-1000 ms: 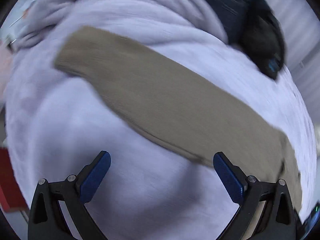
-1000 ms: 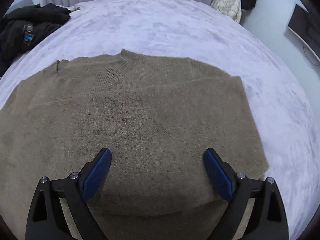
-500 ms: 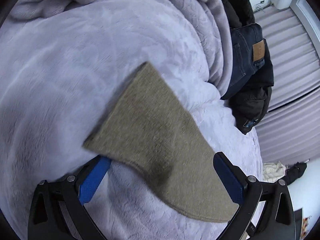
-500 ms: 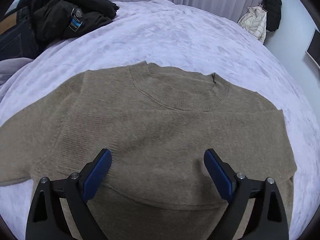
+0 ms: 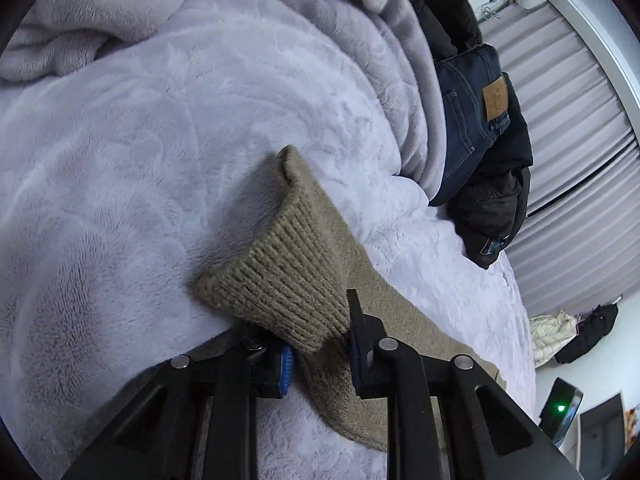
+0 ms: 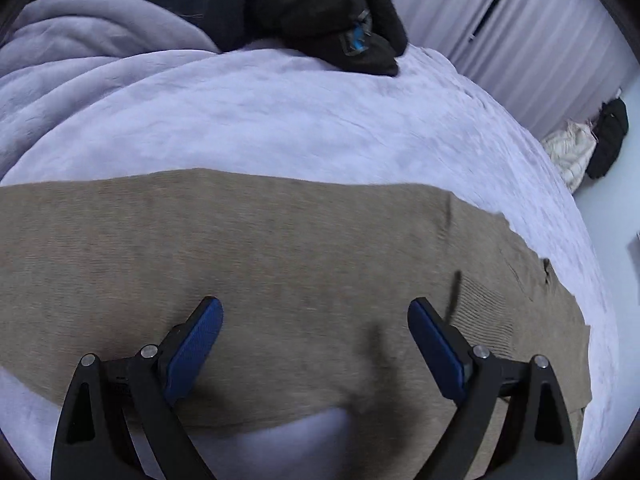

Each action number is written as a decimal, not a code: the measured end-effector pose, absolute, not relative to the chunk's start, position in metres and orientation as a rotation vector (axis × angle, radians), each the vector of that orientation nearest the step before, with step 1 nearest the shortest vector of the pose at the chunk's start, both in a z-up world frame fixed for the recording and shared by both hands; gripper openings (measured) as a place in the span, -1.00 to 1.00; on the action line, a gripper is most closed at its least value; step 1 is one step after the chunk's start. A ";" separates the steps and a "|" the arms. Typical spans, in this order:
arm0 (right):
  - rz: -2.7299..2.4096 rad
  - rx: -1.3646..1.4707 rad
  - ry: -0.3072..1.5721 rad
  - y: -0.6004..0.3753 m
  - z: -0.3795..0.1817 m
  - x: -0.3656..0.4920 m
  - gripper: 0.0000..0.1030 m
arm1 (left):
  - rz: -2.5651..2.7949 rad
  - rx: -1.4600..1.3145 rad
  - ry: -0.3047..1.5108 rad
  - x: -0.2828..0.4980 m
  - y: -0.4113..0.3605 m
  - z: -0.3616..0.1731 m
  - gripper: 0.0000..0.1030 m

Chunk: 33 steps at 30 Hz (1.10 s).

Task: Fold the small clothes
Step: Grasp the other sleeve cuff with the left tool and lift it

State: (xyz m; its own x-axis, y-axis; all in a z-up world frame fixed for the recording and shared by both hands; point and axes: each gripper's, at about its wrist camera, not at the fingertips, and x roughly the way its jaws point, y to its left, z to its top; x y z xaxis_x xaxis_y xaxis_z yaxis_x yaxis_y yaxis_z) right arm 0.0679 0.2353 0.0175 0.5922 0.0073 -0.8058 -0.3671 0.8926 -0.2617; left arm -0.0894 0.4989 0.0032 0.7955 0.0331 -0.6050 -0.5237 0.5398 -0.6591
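A tan knitted sweater (image 6: 280, 248) lies spread flat on a pale lilac plush blanket (image 6: 280, 112). In the left wrist view its ribbed sleeve cuff (image 5: 288, 276) is lifted and bunched, and my left gripper (image 5: 320, 344) is shut on that cuff, the knit pinched between the blue pads. The rest of the sleeve runs off to the lower right. In the right wrist view my right gripper (image 6: 316, 336) hovers open over the sweater's sleeve and shoulder, with nothing between its fingers (image 6: 192, 344).
Dark blue jeans (image 5: 476, 120) and a black jacket (image 5: 500, 200) are piled at the bed's far side, next to a rumpled grey blanket (image 5: 120, 20). Pleated curtains (image 6: 540, 40) stand behind. A cream and a black garment (image 6: 588, 148) lie on the floor.
My left gripper closed on the sleeve cuff, which now stands up bunched. My right gripper swept sideways across the sweater from the chest toward the sleeve side, still open.
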 end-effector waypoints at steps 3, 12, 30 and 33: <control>0.483 -0.279 1.012 0.238 0.023 0.065 0.85 | 0.348 -0.894 0.549 -0.092 0.491 0.019 -0.80; 0.223 -0.175 0.935 0.170 0.050 0.091 0.85 | 0.328 -0.865 0.571 -0.096 0.490 0.032 -0.81; 0.523 -0.243 0.967 0.255 0.049 0.055 0.85 | 0.373 -0.713 0.641 -0.080 0.476 0.075 -0.81; 0.259 -0.307 0.956 0.213 0.042 0.076 0.85 | 0.375 -0.699 0.652 -0.073 0.466 0.084 -0.81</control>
